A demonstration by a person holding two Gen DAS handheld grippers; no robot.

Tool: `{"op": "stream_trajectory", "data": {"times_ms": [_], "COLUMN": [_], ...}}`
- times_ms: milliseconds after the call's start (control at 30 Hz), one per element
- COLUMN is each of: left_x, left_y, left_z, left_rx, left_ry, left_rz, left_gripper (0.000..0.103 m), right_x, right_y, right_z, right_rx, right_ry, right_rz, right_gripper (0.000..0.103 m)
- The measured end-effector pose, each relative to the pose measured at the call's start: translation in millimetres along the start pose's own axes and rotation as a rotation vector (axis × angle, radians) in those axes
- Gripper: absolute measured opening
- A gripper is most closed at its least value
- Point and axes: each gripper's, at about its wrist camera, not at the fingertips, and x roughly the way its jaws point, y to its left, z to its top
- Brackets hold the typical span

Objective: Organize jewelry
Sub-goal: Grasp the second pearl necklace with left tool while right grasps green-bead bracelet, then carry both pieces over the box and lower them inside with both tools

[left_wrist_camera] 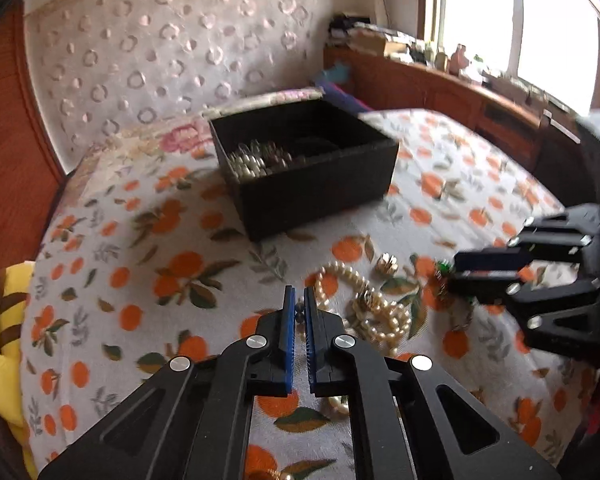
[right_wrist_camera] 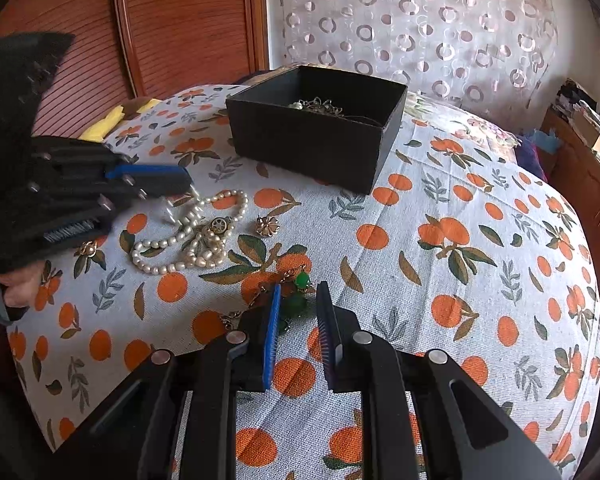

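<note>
Pick-up step: the right gripper (right_wrist_camera: pixel 298 304), jaws part open, straddles the green-stone necklace (right_wrist_camera: pixel 300 282) on the bed (right_wrist_camera: pixel 460 184); the left gripper (left_wrist_camera: pixel 299 304), nearly closed and apparently empty, hovers by the pearls (left_wrist_camera: pixel 380 312); next, close and carry to the black box (right_wrist_camera: pixel 316 136).

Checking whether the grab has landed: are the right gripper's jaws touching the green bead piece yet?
Apart. The right wrist view shows the right gripper open, with the green bead piece lying on the bedspread between its jaws, daylight on both sides.
</note>
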Motion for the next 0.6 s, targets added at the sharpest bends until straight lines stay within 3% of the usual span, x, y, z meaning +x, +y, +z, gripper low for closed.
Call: {"op": "stream_trajectory", "data": {"times_ms": [300, 600], "left_x": [-49, -67], "left_y": [8, 9], "left_z": [20, 31], "left_rx": [-0.031, -0.031], "left_ry": [-0.124, -0.169], "left_rz": [0.007, 0.015], "left_gripper": [0.004, 0.004], "right_x": [0, -1], "right_y": [0, -3], "right_z": [0, 1], "right_rx": [-0.001, 0.003], "right_ry": [0.0, 0.004], "right_rz": [-0.002, 0.012], "right_gripper": [0.02, 0.013]}}
